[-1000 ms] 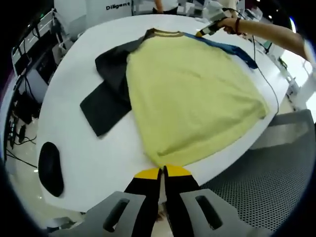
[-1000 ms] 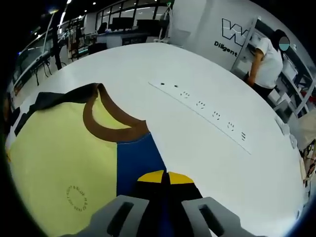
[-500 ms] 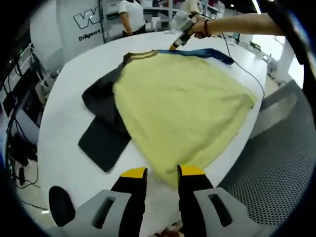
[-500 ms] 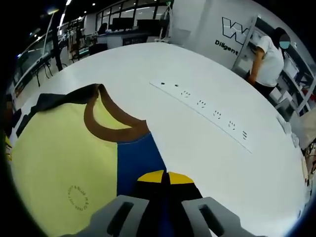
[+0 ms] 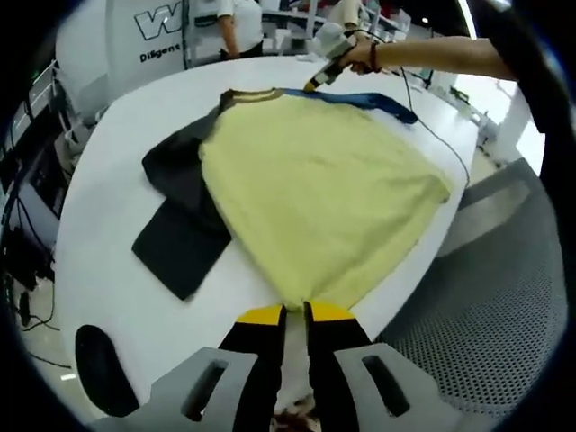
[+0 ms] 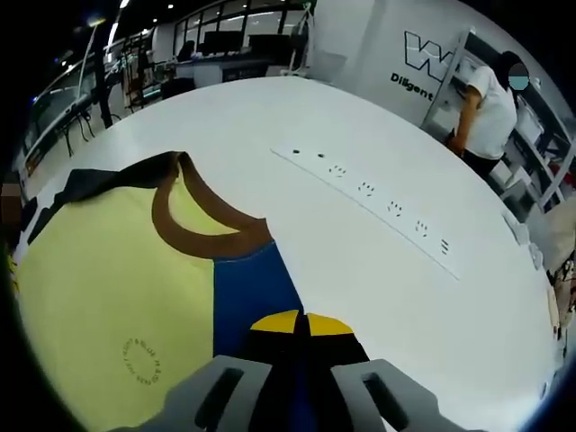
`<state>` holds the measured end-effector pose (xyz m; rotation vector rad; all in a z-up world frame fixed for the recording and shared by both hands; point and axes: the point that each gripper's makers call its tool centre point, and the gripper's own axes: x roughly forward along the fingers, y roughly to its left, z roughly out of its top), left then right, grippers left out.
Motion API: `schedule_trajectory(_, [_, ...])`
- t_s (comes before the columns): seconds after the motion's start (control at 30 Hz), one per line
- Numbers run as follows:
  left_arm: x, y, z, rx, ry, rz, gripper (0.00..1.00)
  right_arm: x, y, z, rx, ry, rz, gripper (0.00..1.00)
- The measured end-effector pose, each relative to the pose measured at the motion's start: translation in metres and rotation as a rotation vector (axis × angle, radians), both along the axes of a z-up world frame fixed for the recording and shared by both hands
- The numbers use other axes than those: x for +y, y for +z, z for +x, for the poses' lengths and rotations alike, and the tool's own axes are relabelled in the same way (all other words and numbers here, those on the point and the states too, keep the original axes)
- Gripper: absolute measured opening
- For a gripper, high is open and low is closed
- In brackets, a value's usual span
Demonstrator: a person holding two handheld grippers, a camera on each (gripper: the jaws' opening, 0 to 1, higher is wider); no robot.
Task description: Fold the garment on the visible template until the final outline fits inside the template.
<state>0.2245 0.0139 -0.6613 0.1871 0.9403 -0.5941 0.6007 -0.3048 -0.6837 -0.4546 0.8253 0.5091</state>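
yellow garment [image 5: 315, 180] flat, dark template [image 5: 180, 243] beneath

In the left gripper view, the shirt [image 5: 315, 193] lies across the desk [image 5: 117, 270] at centre frame, overlapping the template [image 5: 180, 243] on its left, hem just above the left tool [image 5: 294, 315].

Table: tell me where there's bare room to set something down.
The table is bare beyond the shirt's brown collar, up to the strip of marks, and past it. Another free patch lies beside the dark template, near the black oval. The yellow shirt crowds the middle.
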Motion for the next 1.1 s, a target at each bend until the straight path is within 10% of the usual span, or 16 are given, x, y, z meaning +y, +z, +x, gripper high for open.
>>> schedule_trajectory(0.5, [0.004,-0.003,-0.011,0.021,0.054,0.03,0.01,0.001,0.001,-0.004,0.01,-0.022,0.022,0.0])
schedule_trajectory(0.73, [-0.002,0.0,-0.011,0.009,0.084,0.006,0.16,0.004,0.006,-0.01,0.001,-0.077,0.096,0.0])
schedule_trajectory(1.1, [-0.011,0.009,-0.002,-0.012,0.206,-0.1,0.48,0.009,0.032,-0.013,-0.001,-0.129,0.279,0.57])
